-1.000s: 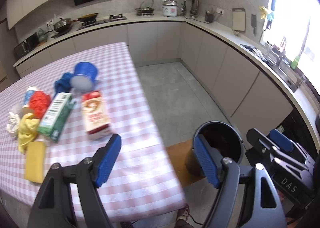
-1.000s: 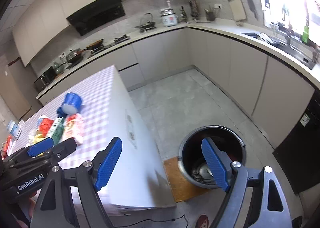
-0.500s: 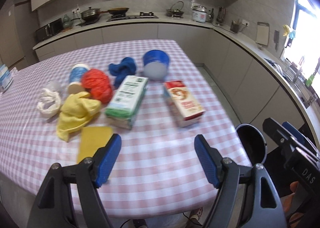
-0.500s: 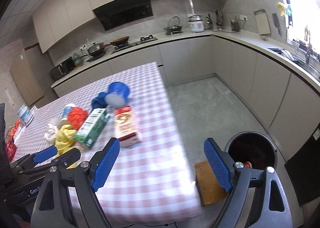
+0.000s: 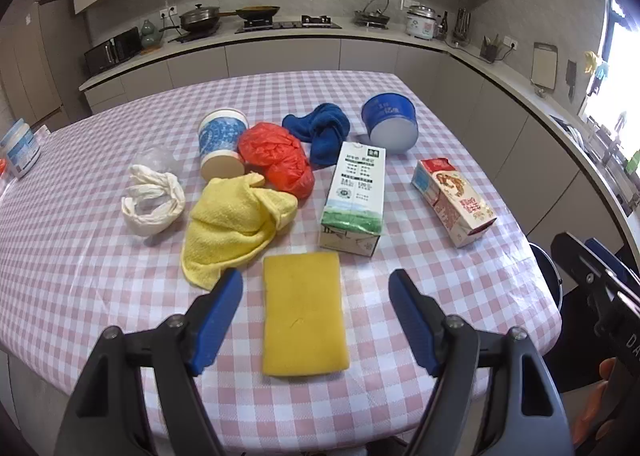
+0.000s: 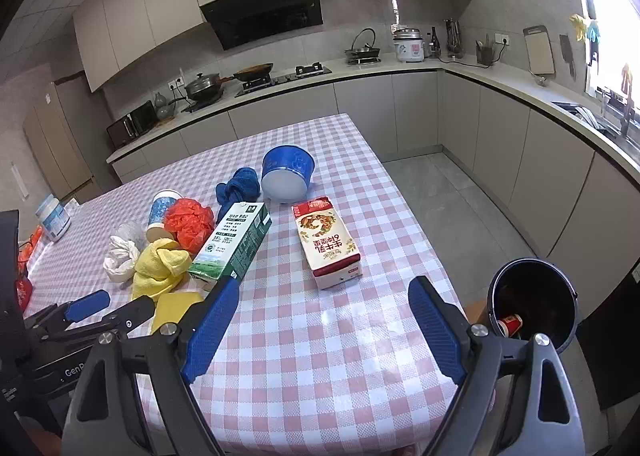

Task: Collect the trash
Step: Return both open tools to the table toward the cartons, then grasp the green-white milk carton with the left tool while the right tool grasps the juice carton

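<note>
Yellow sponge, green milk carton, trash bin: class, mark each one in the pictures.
yellow sponge (image 5: 303,314), left wrist view, middle of its flat top.
green milk carton (image 6: 232,242), right wrist view, its upper face.
trash bin (image 6: 566,312), right wrist view, its rim.

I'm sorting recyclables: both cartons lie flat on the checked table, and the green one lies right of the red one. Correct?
Not quite. In the left wrist view the green carton lies left of the red carton, beside the yellow cloth. Both do lie flat on the checked table.

Left tool (image 5: 316,316): black angular frame, blue ribbed pads, silver screws; right tool (image 6: 322,326) same build; white "GenRobot" lettering on left body.
</note>
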{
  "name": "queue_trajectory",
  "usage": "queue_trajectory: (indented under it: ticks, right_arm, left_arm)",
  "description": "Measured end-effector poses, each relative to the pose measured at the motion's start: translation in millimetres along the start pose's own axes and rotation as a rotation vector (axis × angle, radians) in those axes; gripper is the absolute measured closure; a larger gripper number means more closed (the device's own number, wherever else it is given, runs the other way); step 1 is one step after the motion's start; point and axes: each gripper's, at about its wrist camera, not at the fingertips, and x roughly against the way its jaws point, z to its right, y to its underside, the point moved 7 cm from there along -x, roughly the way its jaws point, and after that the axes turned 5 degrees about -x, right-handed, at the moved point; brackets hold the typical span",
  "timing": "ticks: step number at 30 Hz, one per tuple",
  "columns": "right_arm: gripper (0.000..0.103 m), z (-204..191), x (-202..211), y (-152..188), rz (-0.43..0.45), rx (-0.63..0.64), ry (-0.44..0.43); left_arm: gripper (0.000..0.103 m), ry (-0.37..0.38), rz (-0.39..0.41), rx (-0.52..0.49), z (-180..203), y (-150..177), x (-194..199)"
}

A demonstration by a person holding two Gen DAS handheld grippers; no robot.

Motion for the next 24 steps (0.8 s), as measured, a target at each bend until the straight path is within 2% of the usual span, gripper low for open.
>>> queue_trajectory:
  ticks: [9,24]
  right_arm:
    - [0.015,0.1,-47.6,-10.4,-0.044,0.04,-0.011]
    - [0.015,8.1,-132.9,-28.0,-0.137,0.105,-0.033]
  left_arm:
    - [0.025,0.018,-0.035,0.003,8.3,-11.7,-34.8]
    - [0.025,-0.006,-0.074,0.0,23.0,-32.4,-86.6]
